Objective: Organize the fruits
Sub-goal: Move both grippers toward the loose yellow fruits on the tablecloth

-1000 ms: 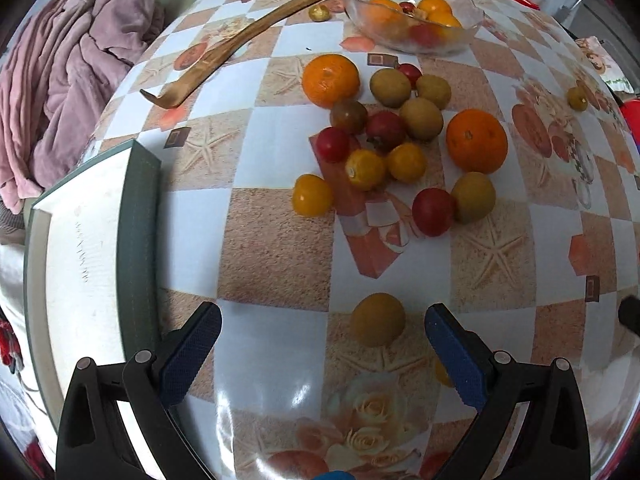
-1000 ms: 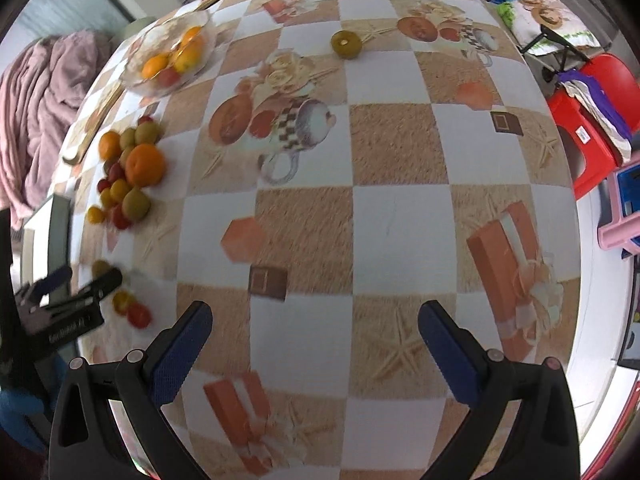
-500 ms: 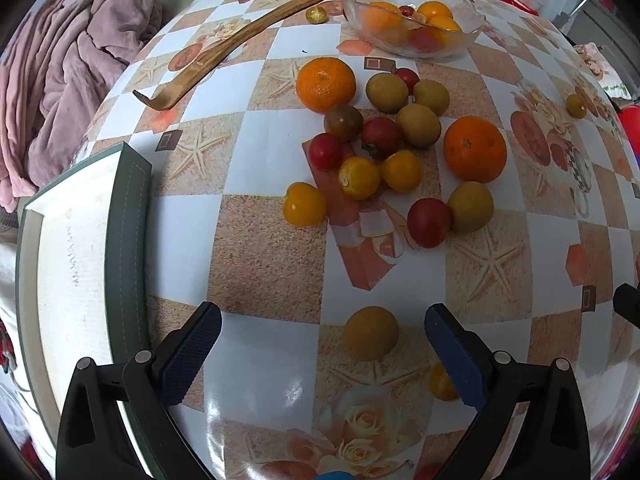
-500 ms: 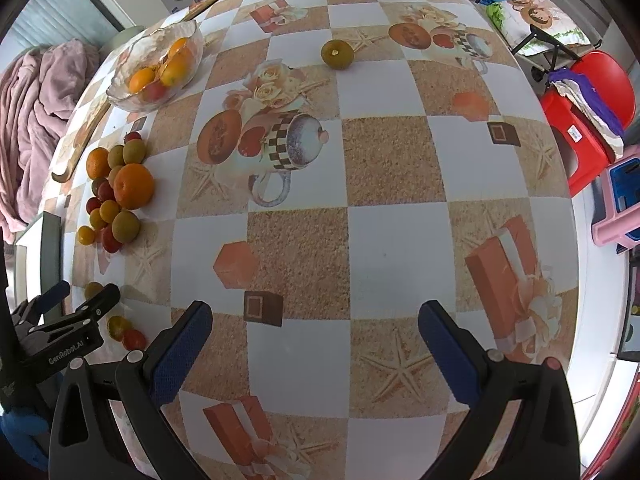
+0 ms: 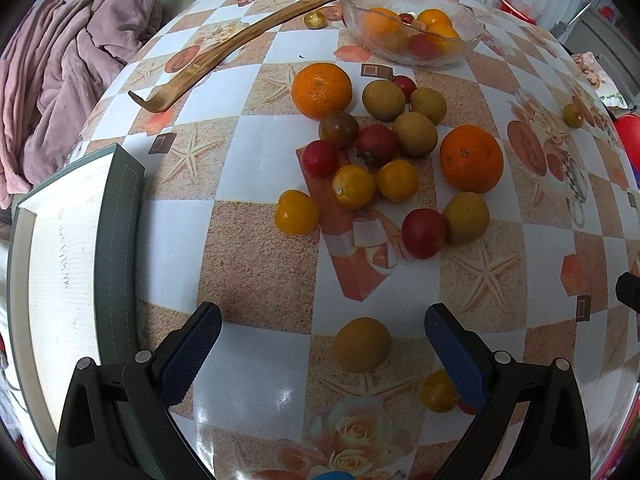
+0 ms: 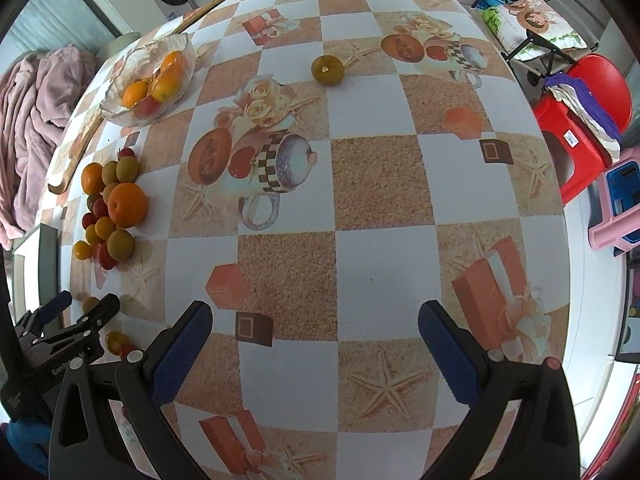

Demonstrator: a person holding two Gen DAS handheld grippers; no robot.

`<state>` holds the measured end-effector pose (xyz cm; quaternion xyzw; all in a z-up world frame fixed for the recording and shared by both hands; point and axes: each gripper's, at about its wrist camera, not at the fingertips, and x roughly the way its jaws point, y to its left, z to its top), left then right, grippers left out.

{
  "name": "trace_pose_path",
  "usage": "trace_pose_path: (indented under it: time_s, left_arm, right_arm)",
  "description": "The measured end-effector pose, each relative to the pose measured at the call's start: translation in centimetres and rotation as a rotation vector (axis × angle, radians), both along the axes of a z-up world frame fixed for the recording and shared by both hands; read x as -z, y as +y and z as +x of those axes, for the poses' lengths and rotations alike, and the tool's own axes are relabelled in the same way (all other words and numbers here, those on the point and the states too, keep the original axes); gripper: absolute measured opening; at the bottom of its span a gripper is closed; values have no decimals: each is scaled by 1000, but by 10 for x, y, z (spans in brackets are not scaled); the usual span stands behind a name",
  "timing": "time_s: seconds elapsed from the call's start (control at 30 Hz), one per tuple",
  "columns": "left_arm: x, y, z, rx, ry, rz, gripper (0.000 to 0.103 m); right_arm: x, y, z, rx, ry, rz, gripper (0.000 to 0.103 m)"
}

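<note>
A heap of loose fruit (image 5: 384,148) lies on the patterned table: two oranges, brown-green round fruits, red and yellow tomatoes. A glass bowl (image 5: 412,20) with several fruits stands at the far side. My left gripper (image 5: 322,344) is open just above the table, and a single brown-yellow fruit (image 5: 361,344) lies between its fingers without touching them. A small yellow fruit (image 5: 438,390) sits by its right finger. My right gripper (image 6: 316,344) is open over bare tablecloth, holding nothing. One green fruit (image 6: 328,70) lies alone far ahead of it. The fruit heap (image 6: 110,208) and bowl (image 6: 152,80) show at its left.
A long wooden stick (image 5: 236,48) lies on the table left of the bowl. A white board with a dark green rim (image 5: 80,240) borders the table's left side, a pink blanket (image 5: 60,80) beyond it. Red and pink stools (image 6: 580,140) stand off the right edge.
My left gripper has drawn back and lifted slightly, so the heap and the single fruit look a little farther off. My right gripper has tilted up, showing more of the far table.
</note>
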<state>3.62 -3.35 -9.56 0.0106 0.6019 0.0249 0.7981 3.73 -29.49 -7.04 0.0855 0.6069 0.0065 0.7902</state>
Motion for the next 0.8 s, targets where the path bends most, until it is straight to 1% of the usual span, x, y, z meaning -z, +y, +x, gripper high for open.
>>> trace_pose_path:
  time_s: [0.2,0.27,0.37,0.47,0.5,0.57,0.6,0.67,0.8]
  left_arm:
    - [4,9,1,-15,1,-44,102]
    - [4,10,2,-10,-3,-47,103]
    - [5,12,3,-8,2,-49,103]
    - [6,16,7,3,8,-47,103]
    - [7,17,9,12,18,-46,103]
    - [7,15,17,52,66,-39,103]
    - [6,14,20,65,73,-35,103]
    - [-2,14,22,76,43,-35,103]
    - [-7,9,23,84,31,-33,103]
  right_arm:
    - [-8,2,-5,21,-9,-22,103]
    - [-14,4,-7,29,-13,-31,103]
    - [-28,5,-8,54,-20,-22,103]
    - [-47,6,-2,55,-55,-26,103]
    - [-52,6,1,49,-65,-36,103]
    - [-56,6,12,27,-75,-64,103]
    - [-55,5,19,17,-74,-78,103]
    - [-50,-1,31,13,-69,-91,103]
    - [-29,-19,58,56,-44,-89,103]
